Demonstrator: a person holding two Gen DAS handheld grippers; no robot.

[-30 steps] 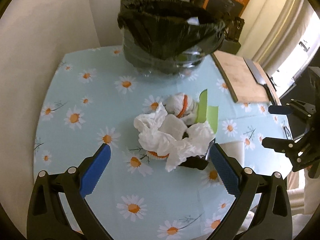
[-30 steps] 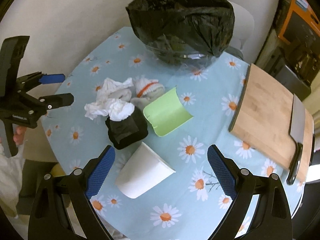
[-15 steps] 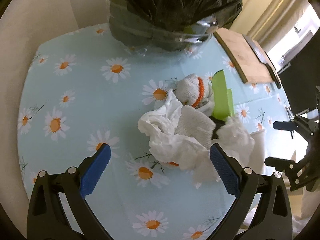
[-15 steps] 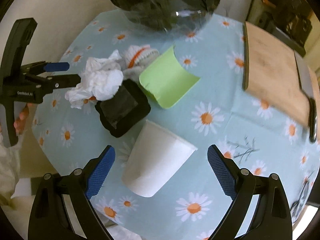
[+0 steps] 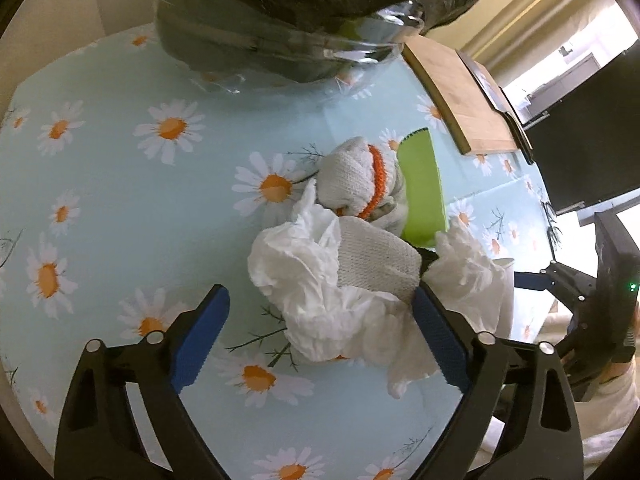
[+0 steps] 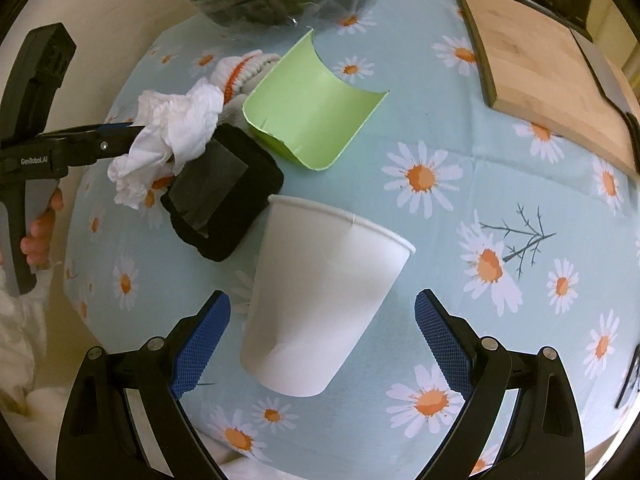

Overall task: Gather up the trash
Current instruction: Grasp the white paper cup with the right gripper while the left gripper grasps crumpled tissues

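The only readable text is white lettering, "GenRoboLAI" as best it can be made out, on the black body of the left gripper [image 6: 116, 136], at nine o'clock in the right wrist view.

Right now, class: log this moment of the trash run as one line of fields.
left gripper: open, around crumpled tissue | right gripper: open, around paper cup lying on its side | bin: behind, nothing lifted

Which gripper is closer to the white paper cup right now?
Right. The right gripper straddles the paper cup, open jaws either side. The left gripper sits farther off, at the crumpled tissue beyond the black pouch.
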